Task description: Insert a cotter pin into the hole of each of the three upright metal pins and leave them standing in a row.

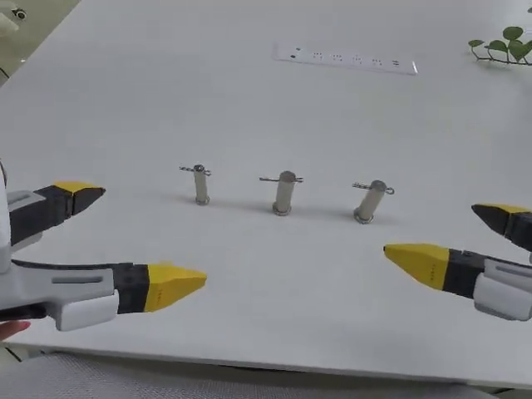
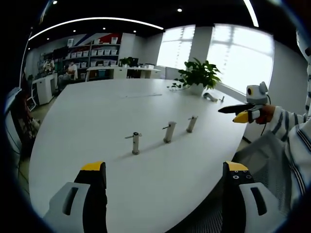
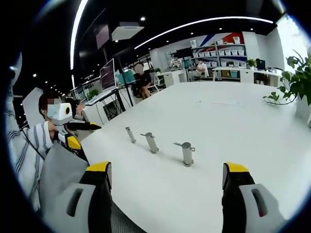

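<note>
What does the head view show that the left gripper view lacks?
Head view, not the left gripper view: the sockets of the power strip and the looped end of a cotter pin. Left gripper view, not the head view: windows, shelves, and the striped sleeve behind the right gripper. Both: three upright metal pins in a row with cotter pins through them, a plant, the left gripper and right gripper open.

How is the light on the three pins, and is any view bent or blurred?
Head view: sharp, evenly lit; the metal pins cast faint shadows on the white table. Left gripper view: fisheye curves the table edge; the windows are overexposed. Right gripper view: same curving; ceiling light strip bends.
</note>
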`<act>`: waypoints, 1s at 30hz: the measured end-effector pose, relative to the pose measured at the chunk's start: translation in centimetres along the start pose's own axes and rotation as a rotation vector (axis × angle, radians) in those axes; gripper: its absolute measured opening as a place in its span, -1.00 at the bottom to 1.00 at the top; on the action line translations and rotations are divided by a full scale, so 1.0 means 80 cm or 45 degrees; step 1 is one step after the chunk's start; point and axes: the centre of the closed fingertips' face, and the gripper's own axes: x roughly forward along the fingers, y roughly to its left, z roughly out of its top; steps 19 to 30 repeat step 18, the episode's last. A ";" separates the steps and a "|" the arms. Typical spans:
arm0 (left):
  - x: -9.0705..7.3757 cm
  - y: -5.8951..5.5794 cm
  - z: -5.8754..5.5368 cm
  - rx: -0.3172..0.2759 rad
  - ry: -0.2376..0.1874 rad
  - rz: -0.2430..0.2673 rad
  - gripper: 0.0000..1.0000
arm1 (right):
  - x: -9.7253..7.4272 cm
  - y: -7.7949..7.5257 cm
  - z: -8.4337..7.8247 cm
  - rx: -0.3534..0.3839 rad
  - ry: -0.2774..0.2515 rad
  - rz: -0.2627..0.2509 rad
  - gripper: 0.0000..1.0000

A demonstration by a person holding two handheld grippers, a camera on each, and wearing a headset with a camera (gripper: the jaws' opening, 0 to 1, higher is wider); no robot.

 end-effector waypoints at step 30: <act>-0.004 0.013 -0.024 -0.037 0.049 -0.026 0.98 | -0.019 0.007 -0.033 0.114 0.111 -0.153 0.88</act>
